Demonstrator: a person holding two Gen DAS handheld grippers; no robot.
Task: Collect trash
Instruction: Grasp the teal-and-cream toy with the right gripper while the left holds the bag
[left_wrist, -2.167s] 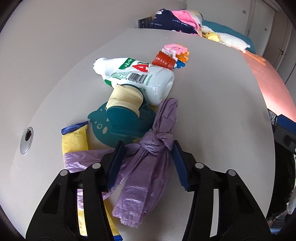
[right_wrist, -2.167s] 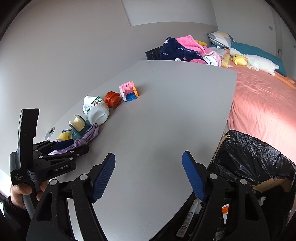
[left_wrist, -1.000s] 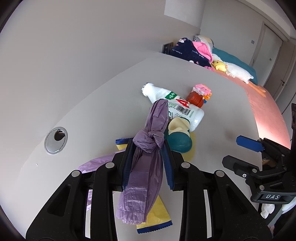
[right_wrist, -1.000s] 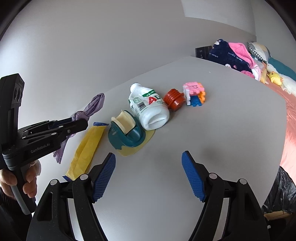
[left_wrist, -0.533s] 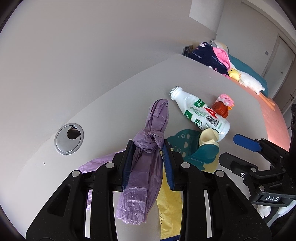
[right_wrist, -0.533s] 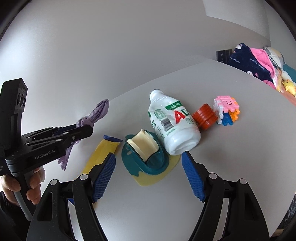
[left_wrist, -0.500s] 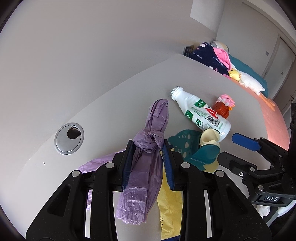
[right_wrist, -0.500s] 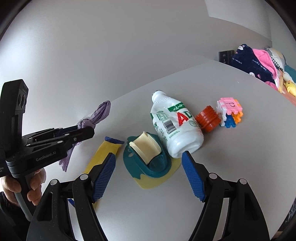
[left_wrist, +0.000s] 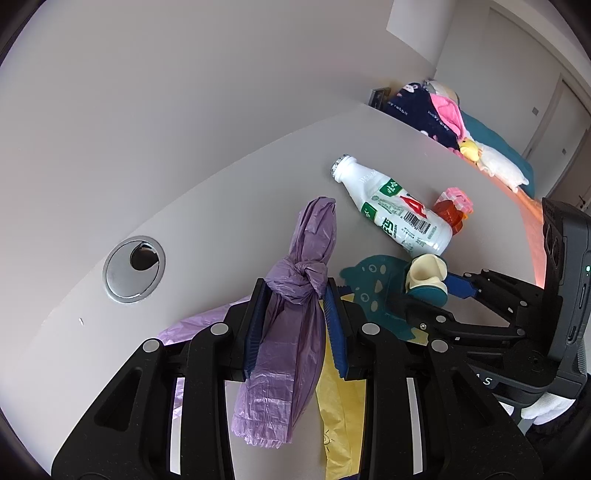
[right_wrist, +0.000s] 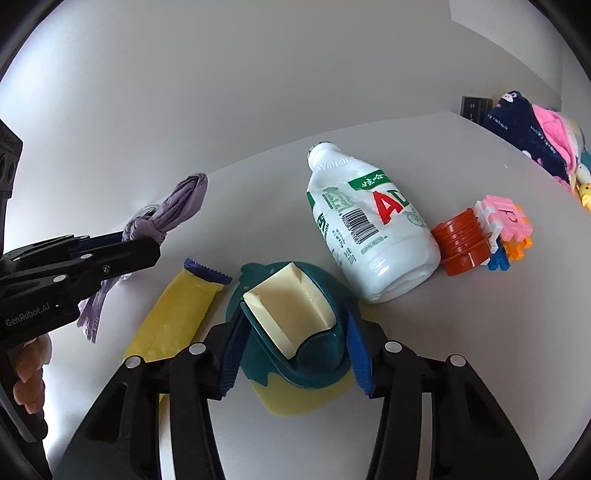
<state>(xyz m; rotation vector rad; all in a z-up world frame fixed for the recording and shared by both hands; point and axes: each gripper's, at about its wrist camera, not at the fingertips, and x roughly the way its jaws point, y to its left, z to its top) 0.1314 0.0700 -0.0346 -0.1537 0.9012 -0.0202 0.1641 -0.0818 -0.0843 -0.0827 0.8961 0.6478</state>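
Observation:
My left gripper (left_wrist: 293, 306) is shut on a knotted purple plastic bag (left_wrist: 291, 354), held above the grey table (right_wrist: 480, 369); the right wrist view shows that gripper (right_wrist: 110, 247) and bag (right_wrist: 177, 206) at the left. My right gripper (right_wrist: 291, 350) is closing its jaws around a teal and cream plastic holder (right_wrist: 317, 354), both blue pads touching its sides. The holder rests on a teal and yellow mat (right_wrist: 306, 402). A yellow wrapper (right_wrist: 173, 317) lies left of it. Behind lies a white bottle (right_wrist: 362, 229) on its side.
A red cap (right_wrist: 461, 240) and a pink block toy (right_wrist: 502, 221) sit right of the bottle. A metal cable grommet (left_wrist: 133, 269) is set in the table at the left. A person's hand (right_wrist: 29, 369) grips the left tool. Clothes (left_wrist: 424, 110) are piled on a bed beyond.
My right gripper moved forward and down over the teal holder, and its jaws narrowed onto it. The left gripper kept the purple bag and drifted a little left.

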